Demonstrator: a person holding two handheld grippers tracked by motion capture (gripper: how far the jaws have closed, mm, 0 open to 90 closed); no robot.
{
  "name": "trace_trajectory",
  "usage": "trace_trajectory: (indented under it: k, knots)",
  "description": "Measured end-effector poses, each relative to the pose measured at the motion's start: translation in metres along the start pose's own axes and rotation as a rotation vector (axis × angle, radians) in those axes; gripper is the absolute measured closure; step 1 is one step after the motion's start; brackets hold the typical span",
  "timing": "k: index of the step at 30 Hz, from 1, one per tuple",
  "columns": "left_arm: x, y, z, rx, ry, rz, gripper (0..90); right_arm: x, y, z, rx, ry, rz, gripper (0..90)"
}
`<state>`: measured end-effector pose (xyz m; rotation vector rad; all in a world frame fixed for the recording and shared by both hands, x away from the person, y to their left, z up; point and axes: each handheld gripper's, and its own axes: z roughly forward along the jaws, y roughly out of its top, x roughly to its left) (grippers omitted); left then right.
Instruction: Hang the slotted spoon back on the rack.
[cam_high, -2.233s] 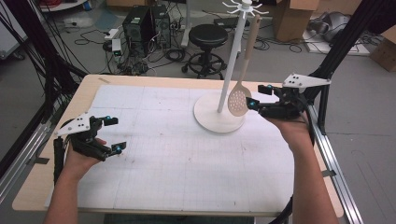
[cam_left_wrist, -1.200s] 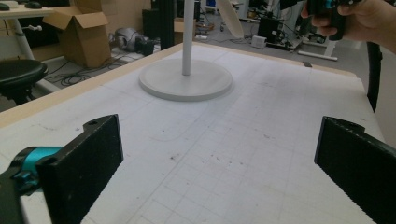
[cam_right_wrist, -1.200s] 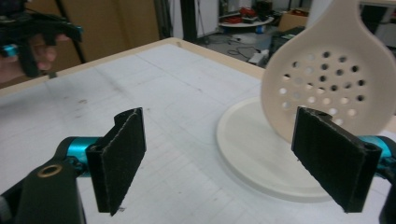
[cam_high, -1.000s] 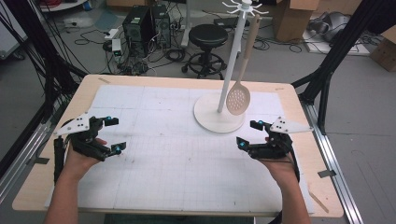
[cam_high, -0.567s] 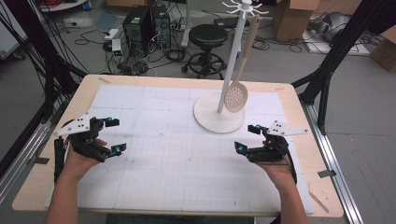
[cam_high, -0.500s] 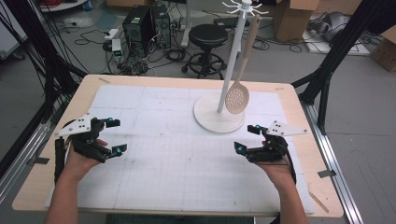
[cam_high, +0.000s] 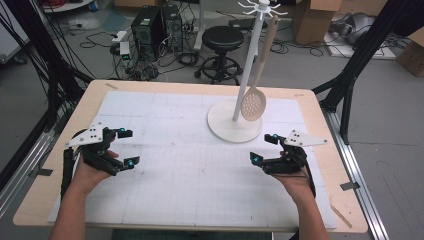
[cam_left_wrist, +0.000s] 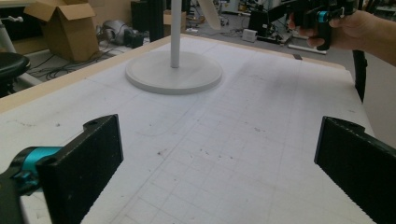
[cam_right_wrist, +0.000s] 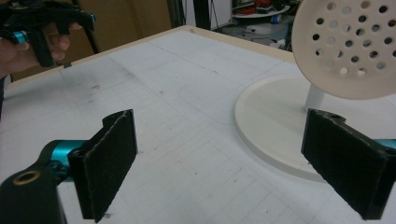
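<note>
A light wooden table (cam_high: 320, 107) carries a white gridded mat (cam_high: 190, 175) over most of its top. Beyond my right jaws, just past their far side, a white stand's round base (cam_right_wrist: 275, 126) rests on the mat; bare mat lies between my left jaws.

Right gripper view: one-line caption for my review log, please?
Open right claw hovers over the gridded mat, empty, beside the stand's round base and hanging slotted spoon.

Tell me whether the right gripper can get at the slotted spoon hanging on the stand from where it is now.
Probably yes. The right gripper is open and empty, just in front of the stand's base. The slotted spoon hangs free on the near side, with bare mat between them and nothing blocking.
</note>
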<state>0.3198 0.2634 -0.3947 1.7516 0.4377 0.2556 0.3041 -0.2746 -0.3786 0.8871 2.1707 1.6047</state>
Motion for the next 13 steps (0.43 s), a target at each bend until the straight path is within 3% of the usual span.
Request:
trace_trajectory:
  k: [13]
  knots:
    - [0.0006,-0.0008,0.0004,0.011,0.003,-0.005,1.7,-0.0007,-0.0017,0.0031,0.018,0.003,0.002,9.6]
